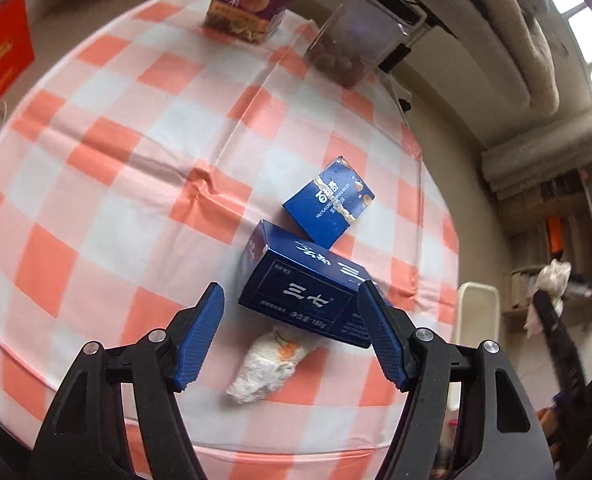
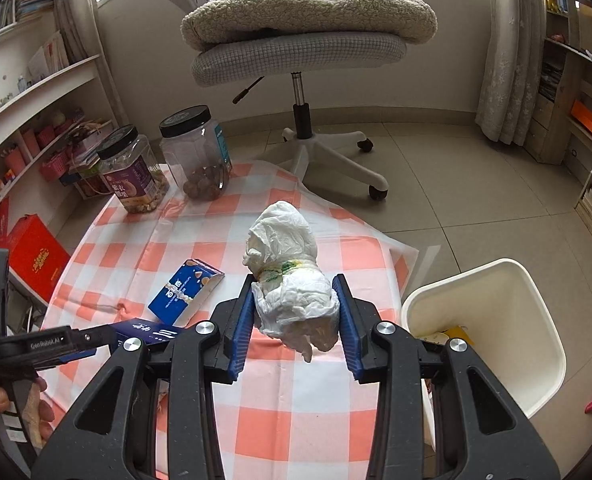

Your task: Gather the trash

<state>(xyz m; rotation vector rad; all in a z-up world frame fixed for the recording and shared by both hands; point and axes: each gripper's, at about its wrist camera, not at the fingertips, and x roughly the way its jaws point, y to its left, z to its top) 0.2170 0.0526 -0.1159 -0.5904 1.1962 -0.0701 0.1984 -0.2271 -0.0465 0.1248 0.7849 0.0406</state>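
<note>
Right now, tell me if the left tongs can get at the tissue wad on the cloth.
Probably yes. The left tongs stand open above the wad, nothing between them. The dark blue box lies close behind it, by the right finger, so it may get bumped.

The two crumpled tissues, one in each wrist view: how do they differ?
The tissue wad in the right tool is clamped between the pads and lifted; the tissue wad on the tablecloth lies loose under the open left tool. The held one shows yellow-green stains, the lying one an orange stain. Both are white and crumpled.
</note>
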